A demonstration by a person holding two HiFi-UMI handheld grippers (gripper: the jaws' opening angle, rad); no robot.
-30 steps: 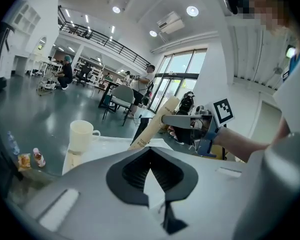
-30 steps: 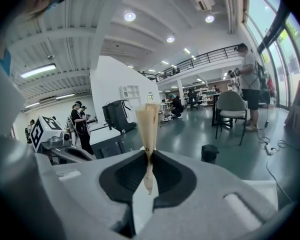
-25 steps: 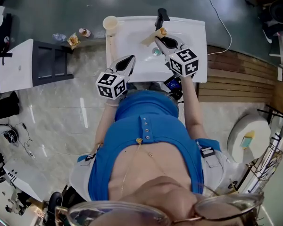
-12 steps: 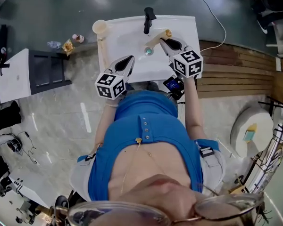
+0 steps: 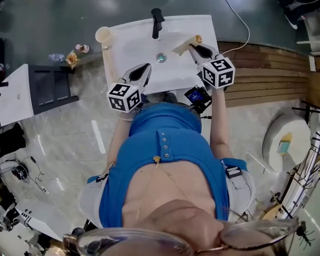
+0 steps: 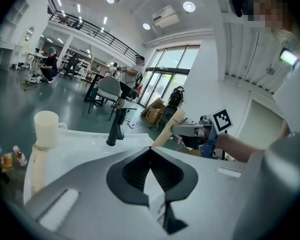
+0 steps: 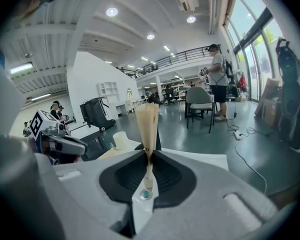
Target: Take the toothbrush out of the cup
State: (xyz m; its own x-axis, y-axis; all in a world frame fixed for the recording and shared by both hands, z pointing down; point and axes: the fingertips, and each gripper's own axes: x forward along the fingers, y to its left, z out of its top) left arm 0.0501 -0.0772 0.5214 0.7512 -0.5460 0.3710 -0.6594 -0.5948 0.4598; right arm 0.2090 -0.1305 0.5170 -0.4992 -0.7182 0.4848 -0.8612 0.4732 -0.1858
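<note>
Evidently the toothbrush (a flat tan stick here) is out of the cup on the sink's far-left corner, pinched by its end in the right gripper, narrow-jawed over the far right, while the left gripper, closed and empty, hovers spare at the near edge.

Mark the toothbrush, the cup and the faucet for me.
toothbrush (image 7: 147,126): right gripper view, on the upright tan length.
cup (image 6: 46,130): left gripper view, on its side wall.
faucet (image 5: 157,21): head view, on the middle of the black body.
</note>
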